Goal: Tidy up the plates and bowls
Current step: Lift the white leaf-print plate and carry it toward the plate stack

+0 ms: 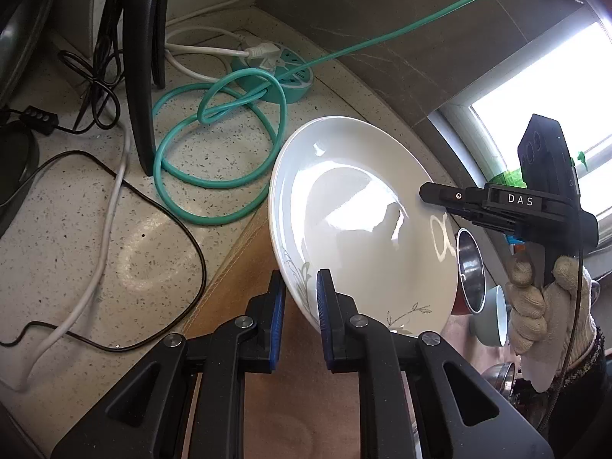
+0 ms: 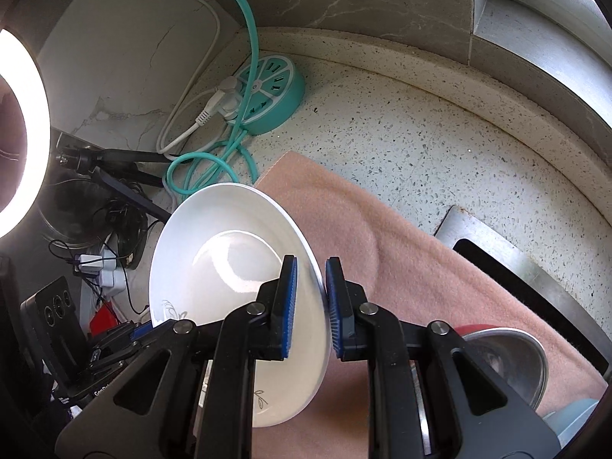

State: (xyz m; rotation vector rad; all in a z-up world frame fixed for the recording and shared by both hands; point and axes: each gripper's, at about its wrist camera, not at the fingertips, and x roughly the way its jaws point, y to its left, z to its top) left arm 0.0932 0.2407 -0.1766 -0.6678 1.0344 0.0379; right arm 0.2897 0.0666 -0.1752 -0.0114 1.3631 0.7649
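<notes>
A white plate (image 1: 355, 206) with a grey leaf pattern hangs tilted above the counter, held from two sides. My left gripper (image 1: 302, 287) is shut on its near rim, blue pads on either face. In the left wrist view my right gripper (image 1: 428, 195), held by a gloved hand (image 1: 535, 306), clamps the opposite rim. In the right wrist view the plate (image 2: 214, 252) stands edge-on with my right gripper (image 2: 310, 267) shut on its rim. The left gripper (image 2: 141, 332) shows at the plate's lower left.
A pink cloth (image 2: 401, 237) covers the counter below. A steel bowl with a red outside (image 1: 470, 271) and a light blue bowl (image 1: 495, 315) lie on it. A teal power strip (image 2: 271, 91) with coiled teal cable (image 1: 218, 145), a ring light (image 2: 23, 134) and black cables crowd the left.
</notes>
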